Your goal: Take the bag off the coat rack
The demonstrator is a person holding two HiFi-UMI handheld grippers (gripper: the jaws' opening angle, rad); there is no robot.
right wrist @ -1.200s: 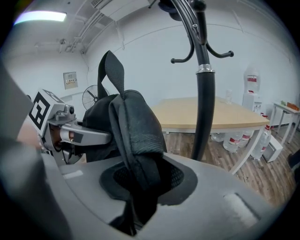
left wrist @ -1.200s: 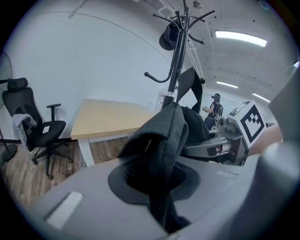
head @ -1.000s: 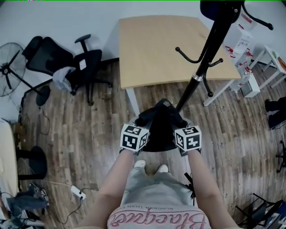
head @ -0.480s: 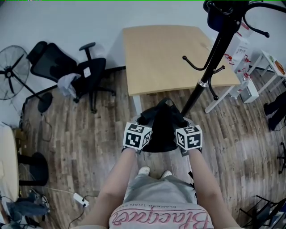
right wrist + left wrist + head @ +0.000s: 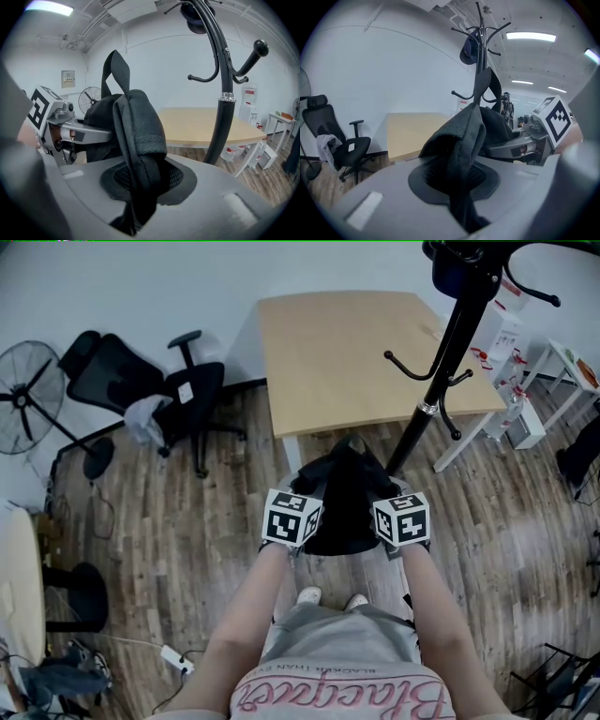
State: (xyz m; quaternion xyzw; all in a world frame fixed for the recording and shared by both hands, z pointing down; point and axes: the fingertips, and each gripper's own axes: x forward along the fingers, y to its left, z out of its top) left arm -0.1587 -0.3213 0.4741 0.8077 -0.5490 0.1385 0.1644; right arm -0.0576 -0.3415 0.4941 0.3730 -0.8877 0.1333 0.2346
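A black bag (image 5: 343, 498) hangs between my two grippers, off the black coat rack (image 5: 448, 343), which stands just behind and to the right. My left gripper (image 5: 305, 507) is shut on a black strap of the bag (image 5: 465, 140). On the other side my right gripper (image 5: 386, 512) is shut on the other strap (image 5: 140, 140). The bag's top loop (image 5: 117, 70) sticks up. A dark cap (image 5: 197, 18) hangs on top of the rack pole (image 5: 224, 93).
A light wooden table (image 5: 361, 348) stands behind the bag. A black office chair (image 5: 155, 390) and a floor fan (image 5: 23, 395) are at the left. White stands with bottles (image 5: 516, 362) sit at the right. The floor is wood plank.
The bag and both grippers have come slightly up and away from the rack pole; the view has shifted a little right. Both grips are unchanged.
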